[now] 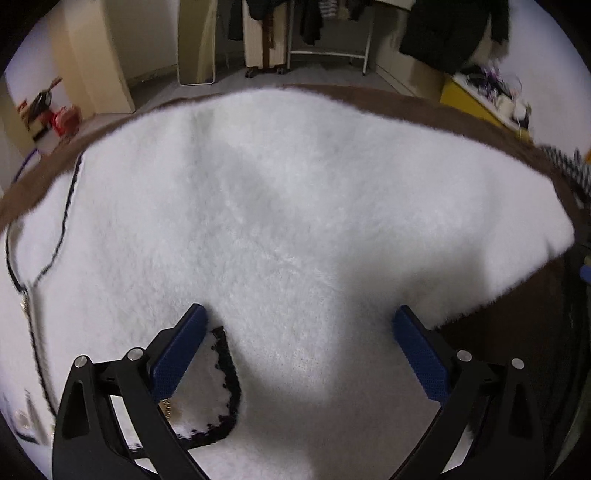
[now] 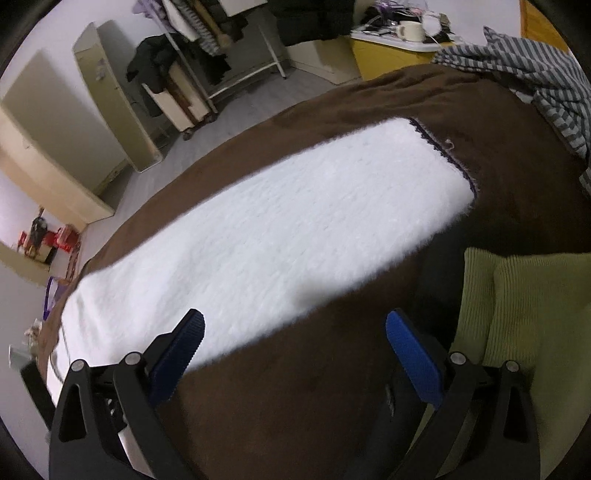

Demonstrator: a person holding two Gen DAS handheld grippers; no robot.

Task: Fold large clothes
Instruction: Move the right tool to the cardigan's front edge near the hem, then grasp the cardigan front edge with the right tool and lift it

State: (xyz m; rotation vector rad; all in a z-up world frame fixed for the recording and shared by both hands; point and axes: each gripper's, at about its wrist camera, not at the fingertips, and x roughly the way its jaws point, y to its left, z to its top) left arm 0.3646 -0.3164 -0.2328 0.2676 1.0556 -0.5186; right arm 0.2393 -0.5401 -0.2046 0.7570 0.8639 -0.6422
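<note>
A large white fluffy garment point(image 1: 288, 206) with dark trim lies spread on a brown blanket point(image 1: 424, 107). A dark-edged flap point(image 1: 218, 376) of it lies by my left fingers. My left gripper point(image 1: 300, 314) is open and empty, hovering low over the garment's near part. In the right wrist view the garment's long sleeve point(image 2: 280, 236) stretches across the brown blanket point(image 2: 295, 387), its dark-trimmed cuff point(image 2: 443, 151) at the far right. My right gripper point(image 2: 295, 321) is open and empty, over the sleeve's near edge.
A green ribbed cushion point(image 2: 524, 314) lies to the right. A striped cloth point(image 2: 535, 74) lies at the blanket's far corner. A yellow cabinet point(image 2: 384, 55) with clutter and a mug, a clothes rack point(image 1: 328, 33) and cupboards stand beyond.
</note>
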